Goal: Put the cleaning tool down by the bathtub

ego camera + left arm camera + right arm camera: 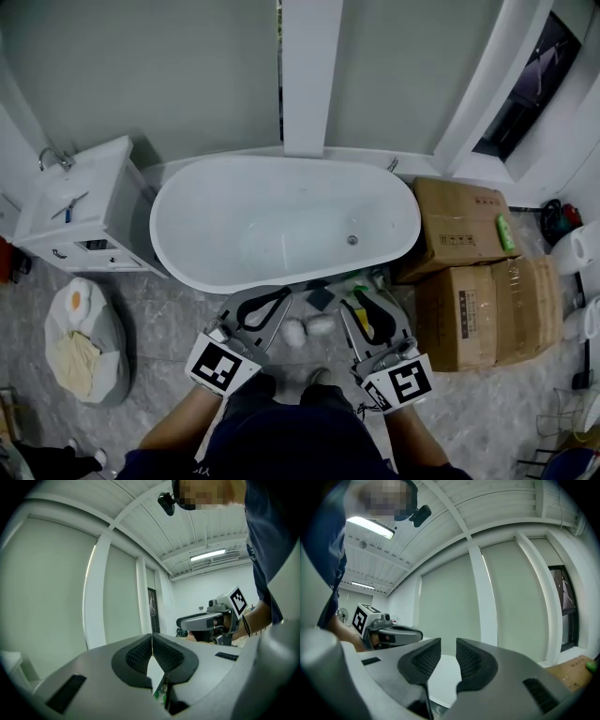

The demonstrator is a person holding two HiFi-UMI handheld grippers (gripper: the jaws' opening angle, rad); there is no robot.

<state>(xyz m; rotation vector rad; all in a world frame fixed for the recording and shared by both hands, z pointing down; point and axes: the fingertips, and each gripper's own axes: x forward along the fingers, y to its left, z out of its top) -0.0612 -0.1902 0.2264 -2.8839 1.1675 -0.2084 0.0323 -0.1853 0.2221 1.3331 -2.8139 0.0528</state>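
Cleaning tool [360, 292]: small green piece on the grey floor, with a dark squarish patch just left of it. Too small to tell the shape or whether the two are one thing. It lies at the near side of the white bathtub [178, 258], right beside its wall and low down by the tub's near right curve. In the left gripper view a green bit [161, 693] shows through the gap under the pads; unclear if it is the same item.

Left gripper [272, 300] [152, 653]: black ribbed pads pressed together at the tips, nothing between them. It sits left of the tool and apart from it, not touching.

Right gripper [364, 309] [447, 658]: pads stand apart with a clear gap, and only the tub's white rim shows through it. Nothing is gripped. In the head view its fingertips sit just near of the green piece and partly overlap it; contact cannot be told. The tool is not between either pair of fingers.

Both grippers are held side by side, pointing toward the tub and the far wall. Each one shows in the other's view.

Around:
- Two white lumps [307, 328] on the floor between the grippers.
- Cardboard boxes [459, 225] to the right of the tub.
- A white sink cabinet [80, 202] on the left.
- A pale bag [84, 342] near left.
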